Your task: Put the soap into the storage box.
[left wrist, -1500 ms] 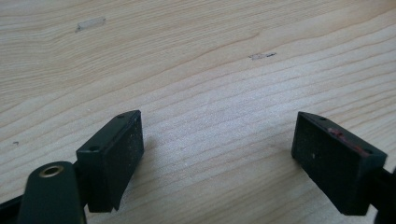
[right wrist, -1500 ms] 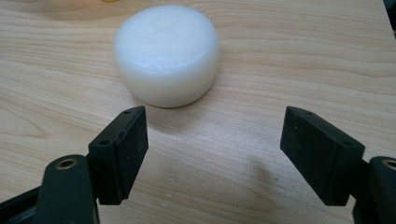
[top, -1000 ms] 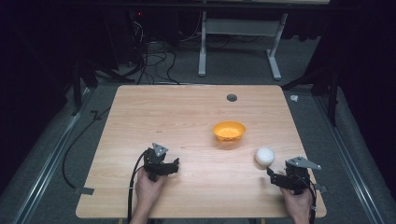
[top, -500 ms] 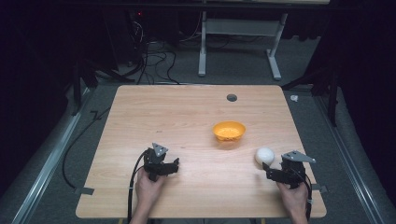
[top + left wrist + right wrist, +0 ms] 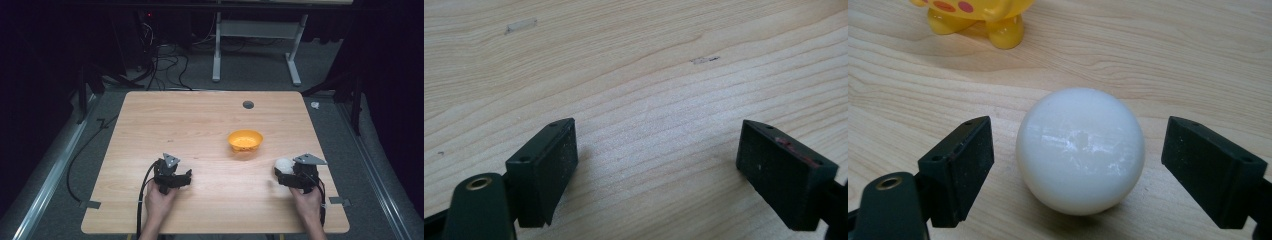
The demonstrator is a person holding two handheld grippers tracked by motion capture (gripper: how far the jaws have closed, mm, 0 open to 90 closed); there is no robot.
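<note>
With the right gripper just opened wide around the ball near the bowl, I'd centre it, then close gently; left gripper idles open.

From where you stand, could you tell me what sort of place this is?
Probably a lab or workshop recording station: a bare wooden table on grey carpet, tangled cables behind it, a desk frame beyond, dark surroundings.
</note>
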